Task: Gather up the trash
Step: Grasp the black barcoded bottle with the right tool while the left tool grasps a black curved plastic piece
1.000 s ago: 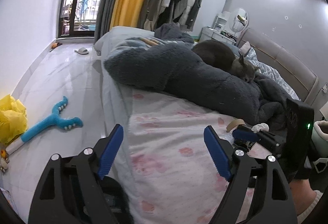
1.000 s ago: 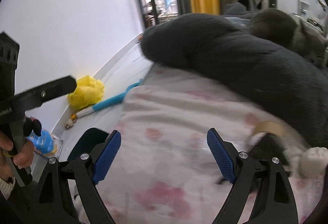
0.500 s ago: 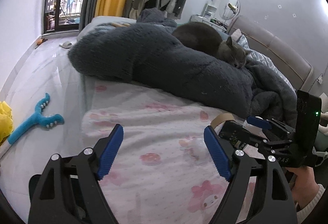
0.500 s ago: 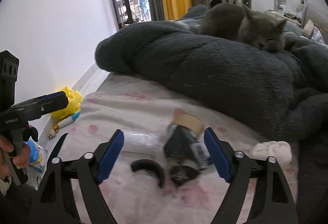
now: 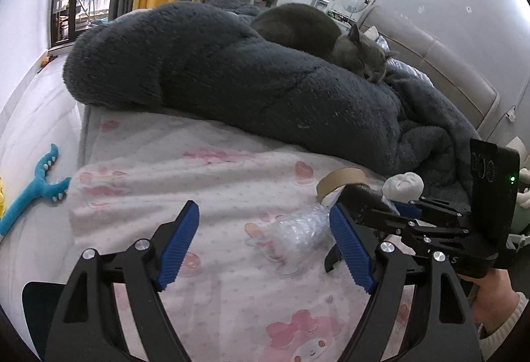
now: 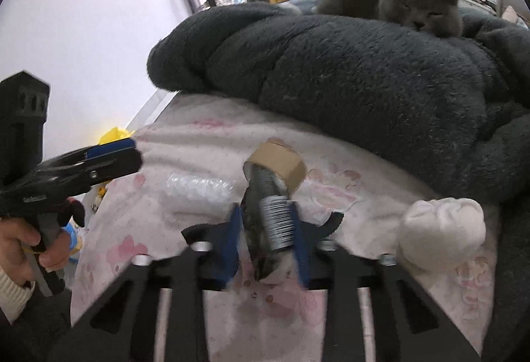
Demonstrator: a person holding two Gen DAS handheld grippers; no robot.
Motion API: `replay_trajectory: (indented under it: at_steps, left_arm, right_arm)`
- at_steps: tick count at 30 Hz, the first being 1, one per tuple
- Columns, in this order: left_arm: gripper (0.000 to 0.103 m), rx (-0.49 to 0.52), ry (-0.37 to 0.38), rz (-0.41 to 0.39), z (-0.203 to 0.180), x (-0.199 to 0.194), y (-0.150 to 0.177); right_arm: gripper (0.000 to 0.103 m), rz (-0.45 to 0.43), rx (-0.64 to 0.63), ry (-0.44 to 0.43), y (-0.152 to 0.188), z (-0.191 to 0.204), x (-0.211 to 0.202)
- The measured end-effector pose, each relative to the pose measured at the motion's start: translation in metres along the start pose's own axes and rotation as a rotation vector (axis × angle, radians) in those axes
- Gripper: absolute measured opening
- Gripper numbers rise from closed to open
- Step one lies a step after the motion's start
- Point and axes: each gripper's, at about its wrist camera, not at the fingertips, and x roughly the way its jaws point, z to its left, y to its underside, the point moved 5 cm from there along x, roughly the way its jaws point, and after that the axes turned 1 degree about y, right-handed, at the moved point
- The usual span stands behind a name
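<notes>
Right gripper clamped on dark barcode wrapper at lower centre of bedsheet, presumably for lifting as trash; left gripper wide apart, aimed toward clear plastic wrap, holding nothing.

Black grippers, ribbed blue fingers, silver screws.

Fuzzy matt dark fleece blanket; crinkly glossy clear plastic wrap; matt cardboard tape core; soft cotton pink-print bedsheet.
</notes>
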Motion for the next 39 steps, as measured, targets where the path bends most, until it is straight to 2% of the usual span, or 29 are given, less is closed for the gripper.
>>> replay_trajectory:
  at_steps: [4,13,19,23,26,30,36,39]
  left_arm:
    - [0.083,0.008,0.013,0.011,-0.009,0.006,0.002]
    - [0.083,0.097,0.045,0.038,-0.047,0.006,0.019]
    - [0.082,0.180,0.063,0.126,-0.078,0.023,0.043]
    - [0.082,0.192,0.049,0.171,-0.085,0.037,0.053]
    - [0.082,0.185,0.028,0.181,-0.084,0.047,0.055]
    - [0.081,0.163,0.009,0.171,-0.081,0.055,0.053]
    - [0.076,0.163,-0.016,0.165,-0.081,0.064,0.052]
    - [0.062,0.161,-0.028,0.156,-0.081,0.067,0.050]
  right_arm:
    - [0.012,-0.002,-0.017,-0.009,0.000,0.003,-0.006]
    - [0.013,-0.057,0.132,-0.073,-0.002,-0.026,-0.034]
    - [0.013,-0.030,0.208,-0.106,0.004,-0.046,-0.044]
    - [0.012,0.004,0.236,-0.137,0.011,-0.055,-0.050]
    - [0.012,0.040,0.285,-0.188,0.021,-0.064,-0.052]
    - [0.013,0.098,0.316,-0.202,0.036,-0.071,-0.046]
    - [0.013,0.116,0.361,-0.255,0.050,-0.076,-0.041]
    - [0.012,0.102,0.446,-0.313,0.054,-0.084,-0.038]
